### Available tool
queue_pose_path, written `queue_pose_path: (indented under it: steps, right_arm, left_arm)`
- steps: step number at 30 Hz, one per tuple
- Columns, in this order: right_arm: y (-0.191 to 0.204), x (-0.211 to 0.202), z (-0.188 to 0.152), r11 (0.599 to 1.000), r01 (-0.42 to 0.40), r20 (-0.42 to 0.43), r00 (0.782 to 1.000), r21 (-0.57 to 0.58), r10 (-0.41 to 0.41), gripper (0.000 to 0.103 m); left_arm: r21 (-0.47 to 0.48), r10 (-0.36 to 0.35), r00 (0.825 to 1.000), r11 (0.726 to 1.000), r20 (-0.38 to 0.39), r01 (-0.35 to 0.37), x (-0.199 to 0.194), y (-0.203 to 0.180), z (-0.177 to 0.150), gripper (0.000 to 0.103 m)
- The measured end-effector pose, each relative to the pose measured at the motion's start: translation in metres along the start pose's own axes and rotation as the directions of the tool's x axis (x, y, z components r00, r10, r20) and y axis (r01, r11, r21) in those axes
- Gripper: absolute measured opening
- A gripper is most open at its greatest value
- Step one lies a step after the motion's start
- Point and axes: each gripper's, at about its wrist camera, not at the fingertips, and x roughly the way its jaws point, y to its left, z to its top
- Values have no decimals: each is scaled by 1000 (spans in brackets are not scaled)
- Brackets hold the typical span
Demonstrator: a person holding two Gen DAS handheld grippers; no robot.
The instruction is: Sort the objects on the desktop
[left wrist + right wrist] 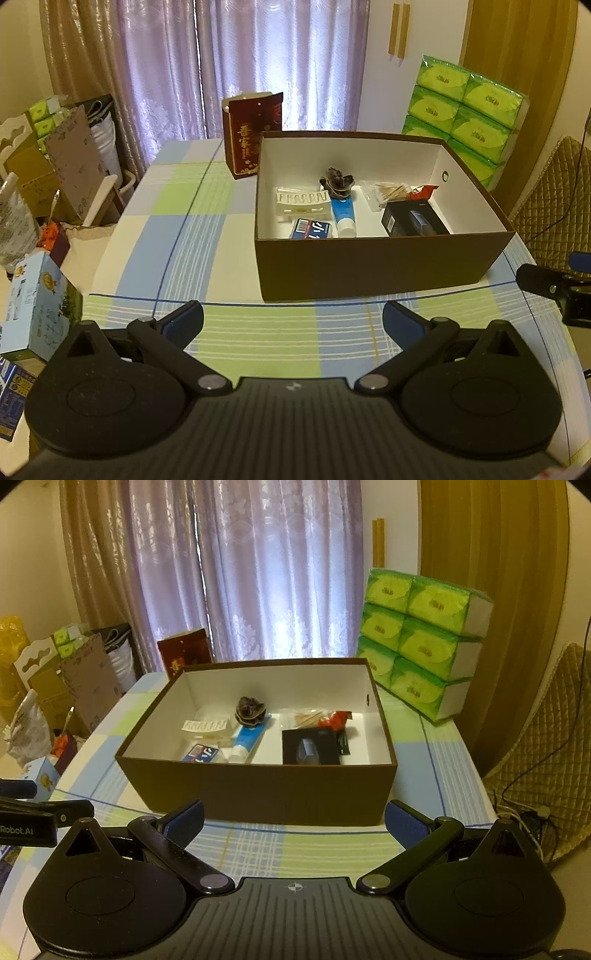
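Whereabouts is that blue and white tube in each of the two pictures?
Left wrist view: the blue and white tube lies inside the brown box, centre-left, cap toward the camera.
Right wrist view: the tube lies left of centre in the box, tilted, cap nearest the front wall.
Shared landmark: the dark dried flower at the tube's far end.

Daylight enters through the far curtains (258, 62), leaving the room dim and warm-tinted. The near wall of the box (266, 794) lies in shadow. Fisheye distortion bends edges; corners vignette black.
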Motion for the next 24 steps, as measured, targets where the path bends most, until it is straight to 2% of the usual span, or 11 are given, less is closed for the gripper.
queue_pose_path:
  steps: [8,24]
  right_arm:
    - [-2,-31,-7,999,-26,11,1000,-20,26,101]
    - [-12,-76,-41,998,-64,-12,998,16,64,101]
  left_arm:
    - [-22,29,999,999,23,-28,-32,-12,-15,102]
    - [-39,69,995,997,67,-66,-87,-32,-54,102]
